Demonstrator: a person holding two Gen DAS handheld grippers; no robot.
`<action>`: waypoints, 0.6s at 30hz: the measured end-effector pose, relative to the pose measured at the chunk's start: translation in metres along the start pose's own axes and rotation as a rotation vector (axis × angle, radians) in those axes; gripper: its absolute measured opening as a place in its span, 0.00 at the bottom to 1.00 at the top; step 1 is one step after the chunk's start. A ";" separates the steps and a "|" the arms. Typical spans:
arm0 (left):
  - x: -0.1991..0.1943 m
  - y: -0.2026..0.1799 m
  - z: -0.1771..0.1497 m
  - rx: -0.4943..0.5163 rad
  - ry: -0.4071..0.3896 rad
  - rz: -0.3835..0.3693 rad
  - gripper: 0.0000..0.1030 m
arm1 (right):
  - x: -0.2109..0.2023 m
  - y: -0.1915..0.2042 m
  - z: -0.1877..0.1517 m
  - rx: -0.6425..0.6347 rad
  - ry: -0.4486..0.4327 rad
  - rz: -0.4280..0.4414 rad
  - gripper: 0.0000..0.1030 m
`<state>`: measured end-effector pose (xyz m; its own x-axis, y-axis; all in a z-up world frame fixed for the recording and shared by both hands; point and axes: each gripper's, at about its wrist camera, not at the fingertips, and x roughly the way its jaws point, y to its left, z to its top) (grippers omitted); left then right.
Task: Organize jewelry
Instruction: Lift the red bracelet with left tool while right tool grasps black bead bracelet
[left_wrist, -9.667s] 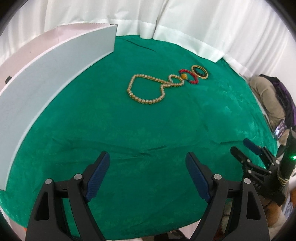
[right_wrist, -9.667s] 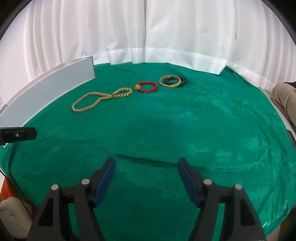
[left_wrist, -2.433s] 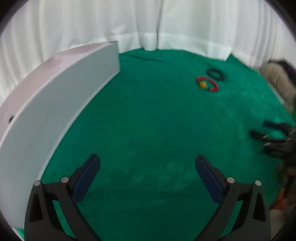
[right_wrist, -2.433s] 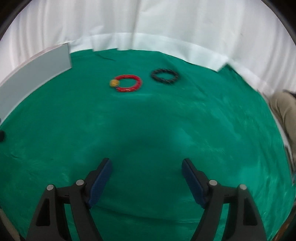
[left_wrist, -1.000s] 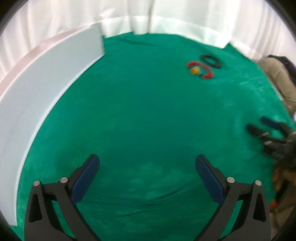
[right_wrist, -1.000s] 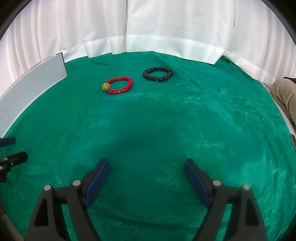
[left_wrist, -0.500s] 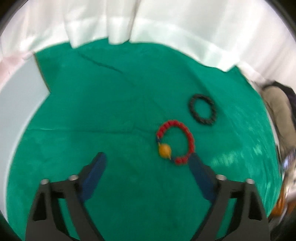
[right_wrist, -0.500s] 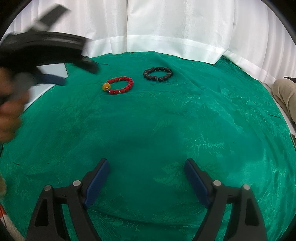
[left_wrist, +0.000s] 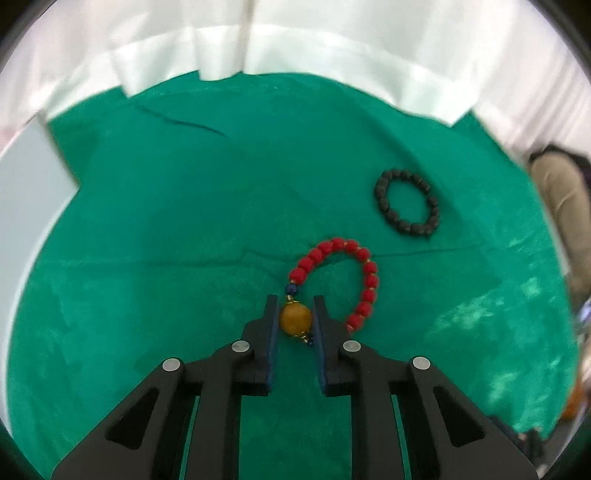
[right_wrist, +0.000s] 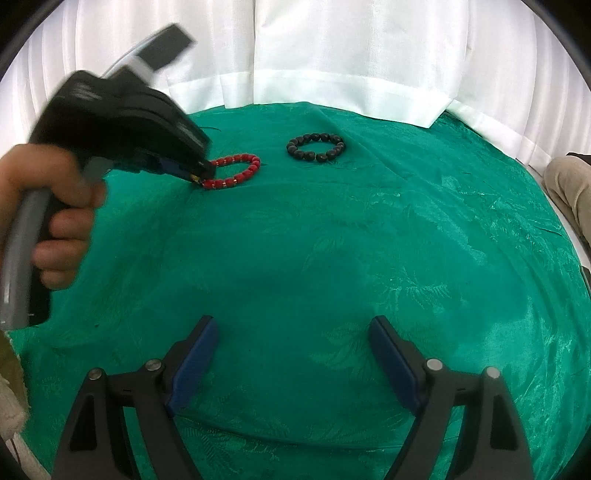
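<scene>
Gripping only the amber bead (left_wrist: 295, 319) of the red bracelet (left_wrist: 340, 280) on the green surface (left_wrist: 155, 236), your just-closed left tongs (left_wrist: 294, 314) risk it slipping; right tongs (right_wrist: 291, 354) gape empty.

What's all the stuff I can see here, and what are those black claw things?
Red beaded bracelet with an amber bead: one, red, on the cloth, amber bead pinched by the left claw.
Black beaded bracelet: one, black, flat on the cloth beyond the red one.
Green patterned cloth: one, green, covers the table.
White curtain: white, behind the table.
White board: one, at the left edge.
Left gripper: black, blue-padded fingers just closed on the amber bead.
Right gripper: black, open, above bare cloth.
Hand: one, holds the left gripper's handle.
</scene>
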<state>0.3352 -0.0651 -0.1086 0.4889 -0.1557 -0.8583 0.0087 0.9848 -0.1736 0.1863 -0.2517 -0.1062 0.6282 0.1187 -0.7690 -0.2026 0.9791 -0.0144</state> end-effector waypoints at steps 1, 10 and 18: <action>-0.009 0.006 -0.004 -0.015 -0.008 -0.019 0.15 | 0.000 0.000 0.000 0.001 0.000 0.002 0.84; -0.110 0.082 -0.035 -0.135 -0.098 -0.151 0.15 | -0.001 0.001 0.000 -0.008 0.014 0.023 0.84; -0.148 0.124 -0.075 -0.174 -0.136 -0.163 0.15 | 0.010 -0.044 0.116 0.121 0.060 0.281 0.80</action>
<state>0.1982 0.0740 -0.0397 0.6059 -0.2877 -0.7417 -0.0475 0.9175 -0.3948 0.2884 -0.2742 -0.0387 0.5138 0.3816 -0.7684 -0.2693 0.9221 0.2778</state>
